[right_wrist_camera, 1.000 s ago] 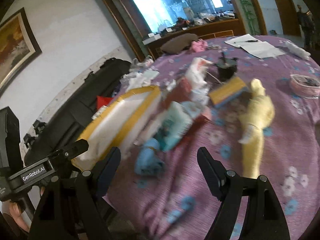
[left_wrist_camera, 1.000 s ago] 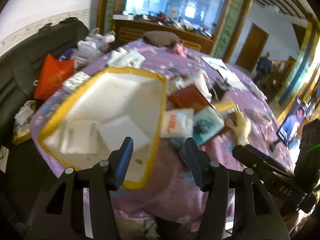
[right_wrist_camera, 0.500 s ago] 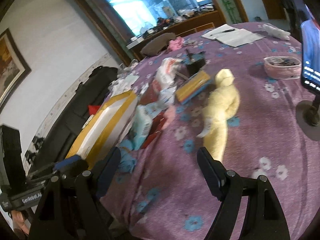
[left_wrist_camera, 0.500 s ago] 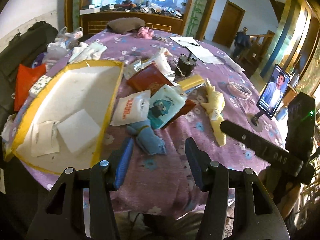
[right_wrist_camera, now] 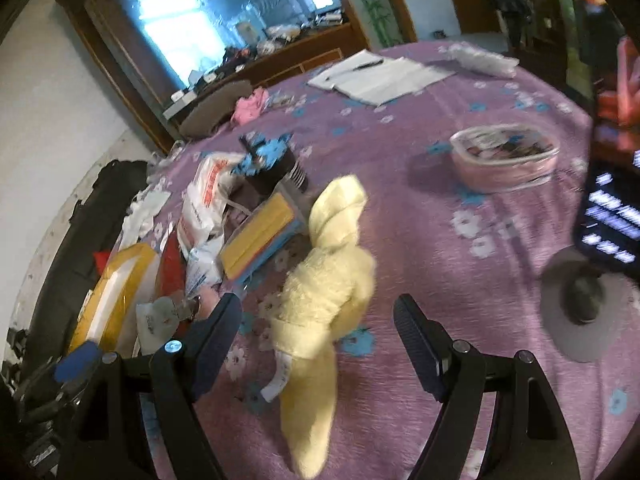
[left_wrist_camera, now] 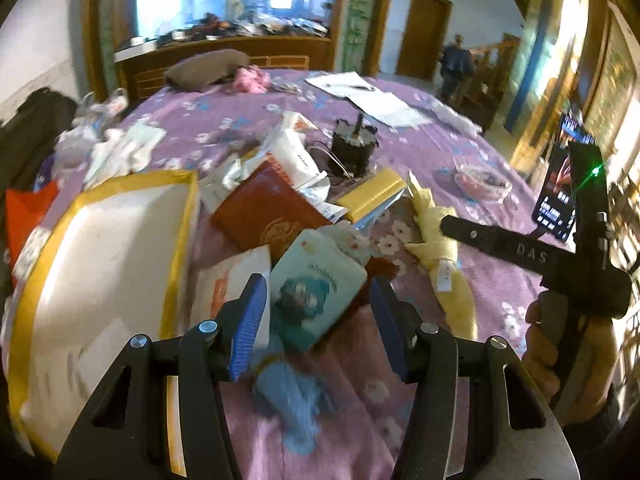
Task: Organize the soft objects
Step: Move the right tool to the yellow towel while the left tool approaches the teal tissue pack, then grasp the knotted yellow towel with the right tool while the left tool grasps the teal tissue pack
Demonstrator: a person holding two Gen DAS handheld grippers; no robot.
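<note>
From the left wrist camera, the left gripper (left_wrist_camera: 318, 312) hangs with its jaws spread and nothing between them, above a teal packet (left_wrist_camera: 316, 292) and a blue soft toy (left_wrist_camera: 294, 396) lying on the purple tablecloth (left_wrist_camera: 432, 152). To the left sits a yellow-rimmed tray (left_wrist_camera: 176, 240) – a red booklet (left_wrist_camera: 268, 212) lies just beside it. From the right wrist camera, the right gripper (right_wrist_camera: 318, 334) is also spread wide, gripping nothing, and a yellow plush toy (right_wrist_camera: 328, 288) (slightly blurred) lies on the cloth between its fingers. A pink bowl (right_wrist_camera: 504, 158) sits well apart, further back.
</note>
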